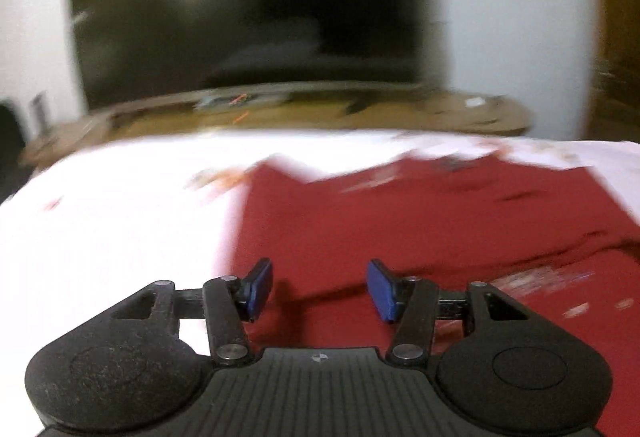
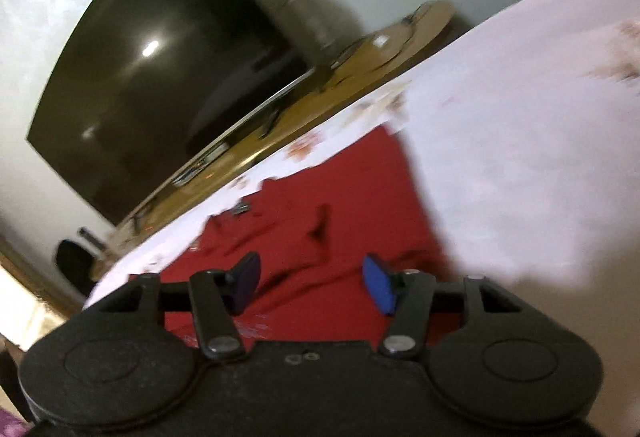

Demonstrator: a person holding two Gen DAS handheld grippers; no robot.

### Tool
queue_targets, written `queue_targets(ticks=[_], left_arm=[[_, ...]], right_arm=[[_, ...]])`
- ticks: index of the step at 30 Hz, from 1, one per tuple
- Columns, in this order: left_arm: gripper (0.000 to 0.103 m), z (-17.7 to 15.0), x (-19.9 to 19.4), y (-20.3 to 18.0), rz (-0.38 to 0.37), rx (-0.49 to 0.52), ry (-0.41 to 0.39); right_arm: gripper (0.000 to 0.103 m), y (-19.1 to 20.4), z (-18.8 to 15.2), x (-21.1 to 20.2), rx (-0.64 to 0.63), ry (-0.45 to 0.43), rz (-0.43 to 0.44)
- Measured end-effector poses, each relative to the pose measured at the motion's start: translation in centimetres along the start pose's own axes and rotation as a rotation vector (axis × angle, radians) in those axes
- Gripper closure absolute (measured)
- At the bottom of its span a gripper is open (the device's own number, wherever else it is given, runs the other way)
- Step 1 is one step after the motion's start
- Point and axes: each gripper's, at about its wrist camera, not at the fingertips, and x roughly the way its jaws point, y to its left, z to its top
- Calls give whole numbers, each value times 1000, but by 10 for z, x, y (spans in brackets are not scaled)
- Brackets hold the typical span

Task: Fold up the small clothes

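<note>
The left gripper [image 1: 320, 287] hangs with its blue-padded jaws parted and nothing between them, above the near left part of a flat red cloth garment [image 1: 420, 229] spread on a white sheet with small orange-red printed motifs [image 1: 120, 229]. The garment's left edge runs just outside the left jaw; bare sheet opens beyond it. A dark crease crosses the cloth to the right of the jaws.

The right gripper [image 2: 310, 283] likewise stands with its jaws apart and empty, over rumpled folds of the same red garment. To the right of its jaws lies a wide stretch of bare white sheet; ahead, the garment ends in an uneven edge near the sheet's far border.

Beyond that border stand a long wooden cabinet top [image 1: 400, 113], scattered with small blurred items, and a large dark television screen [image 1: 240, 17] against a pale wall.
</note>
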Motion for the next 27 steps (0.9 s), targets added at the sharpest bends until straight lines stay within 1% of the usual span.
queue_targets(ticks=[2,4,6,11,13,14,15,17,19,22,25,27], left_arm=[[50,-11,7,23,29,-18,30],[50,-16,10,33,26,-26,52],[50,-21,17,38,10,-37,70],[50,-27,24,37,-6,-47,62],[50,-27,28,37,-16,-44,64],[50,-27,30,37,-22,-40,66],[50,-26,31,38,-28,-36,68],[50,-25,33,37,-34,-22,67],[50,-25,34,35,-35,-10,64],[50,-25,32,34,-32,-2,60],[51,-24,31,32,-30,4,61],[56,-23,30,32,-39,3,64]], right_arm=[[51,4,2,25,26,30,14],[53,3,2,42,69,59,20],[55,3,2,56,84,79,13],[58,5,3,72,89,102,-3],[64,7,1,76,85,105,-8],[72,7,1,77,80,107,-14],[85,9,1,80,68,108,-22],[91,13,3,81,28,103,-41],[93,18,6,74,-18,55,-40],[93,27,17,56,-100,-21,-71],[93,24,25,43,-133,-44,-95],[93,17,23,40,-135,-25,-111]])
